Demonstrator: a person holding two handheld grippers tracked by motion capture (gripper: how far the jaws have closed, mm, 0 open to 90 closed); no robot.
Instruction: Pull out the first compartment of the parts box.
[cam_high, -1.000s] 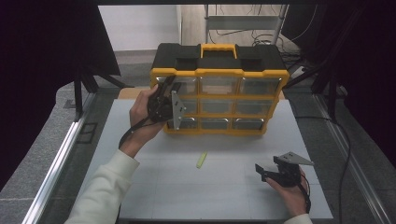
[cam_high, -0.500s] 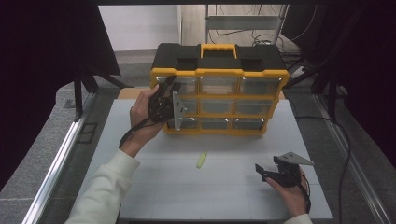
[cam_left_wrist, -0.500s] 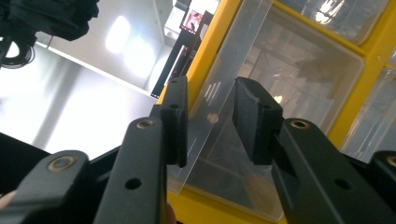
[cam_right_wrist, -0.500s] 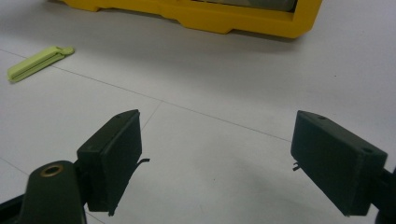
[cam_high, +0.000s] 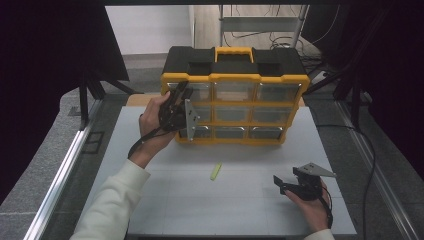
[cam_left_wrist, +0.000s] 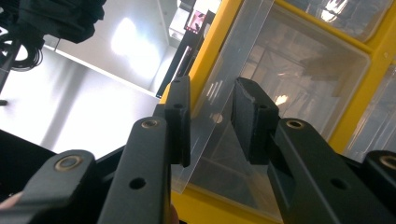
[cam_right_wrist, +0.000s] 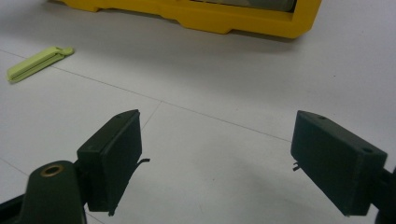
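Observation:
A yellow and black organizer (cam_high: 235, 80) with clear drawers stands upright at the back of the white table (cam_high: 165, 200). My left gripper (cam_high: 179, 96) reaches to its top left drawer (cam_high: 201, 92). In the left gripper view the drawer's clear front lip (cam_left_wrist: 212, 105) lies between the pads of the left gripper (cam_left_wrist: 210, 93). The jaws have just been closing, and a gap still shows beside the lip. My right gripper (cam_high: 278, 184) rests low at the front right, open and holding nothing (cam_right_wrist: 217, 116). A small light green clip (cam_high: 216, 171) (cam_right_wrist: 37, 63) lies flat on the table between the hands.
Metal rails run along both sides of the table, the left rail (cam_high: 60, 175) close to my left sleeve. A black cable (cam_high: 372, 165) trails off the right edge. Bare white surface (cam_right_wrist: 210, 70) lies between the right gripper and the organizer's yellow base (cam_right_wrist: 224, 21).

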